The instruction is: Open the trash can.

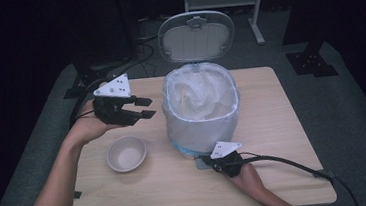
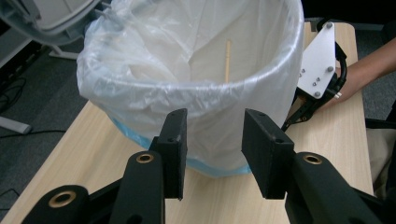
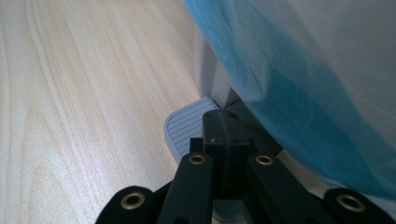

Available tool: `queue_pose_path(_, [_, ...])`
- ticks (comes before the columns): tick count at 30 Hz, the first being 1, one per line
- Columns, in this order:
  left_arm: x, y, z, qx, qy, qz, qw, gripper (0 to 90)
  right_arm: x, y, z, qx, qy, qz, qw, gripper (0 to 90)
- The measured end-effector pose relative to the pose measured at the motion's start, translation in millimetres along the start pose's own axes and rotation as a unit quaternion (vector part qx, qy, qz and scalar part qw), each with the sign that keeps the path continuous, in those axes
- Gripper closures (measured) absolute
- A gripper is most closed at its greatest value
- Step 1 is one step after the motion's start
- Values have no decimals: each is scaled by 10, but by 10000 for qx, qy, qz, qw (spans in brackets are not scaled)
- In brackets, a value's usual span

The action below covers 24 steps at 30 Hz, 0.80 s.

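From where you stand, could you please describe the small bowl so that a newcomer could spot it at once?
Start at the wooden table and find the tall bin lined with a white plastic bag, its lid standing open. The bowl sits on the tabletop to the left of that bin, nearer the person, below the left gripper. It is low, round, pale and empty, the one small dish on the table.

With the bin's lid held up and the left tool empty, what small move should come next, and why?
Probably bring the left tool down to the bowl. Its jaws stand apart with nothing between them, and a thin stick already lies inside the lined bin. The right tool, jaws closed, rests on the pedal, so the lid stays raised for more.
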State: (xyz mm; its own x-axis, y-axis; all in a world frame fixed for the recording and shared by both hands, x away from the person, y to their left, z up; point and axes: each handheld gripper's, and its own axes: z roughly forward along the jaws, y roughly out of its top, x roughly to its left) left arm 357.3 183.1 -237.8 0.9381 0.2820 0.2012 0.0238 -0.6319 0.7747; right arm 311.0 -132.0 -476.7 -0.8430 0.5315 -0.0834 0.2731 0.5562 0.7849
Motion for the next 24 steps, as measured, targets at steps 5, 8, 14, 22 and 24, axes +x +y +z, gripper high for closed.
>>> queue_pose_path(5, [-18,-122,-29,-48,16,-28,10000,595,-5,-4,2,-22,3,26,10000,900])
queue_pose_path(8, [-26,-200,-47,-30,44,-31,10000,590,-21,0,2,-6,54,104,9999,900])
queue_pose_path(14, [-42,-361,-84,-75,87,-82,9999,588,-23,1,1,4,67,145,9999,900])
queue_pose_path(22, [-54,-669,-128,-123,130,-242,9995,567,-24,2,1,-6,96,161,9998,900])
queue_pose_path(24, [-57,-745,-132,-124,132,-276,9995,561,-25,1,1,-7,101,158,9998,900])
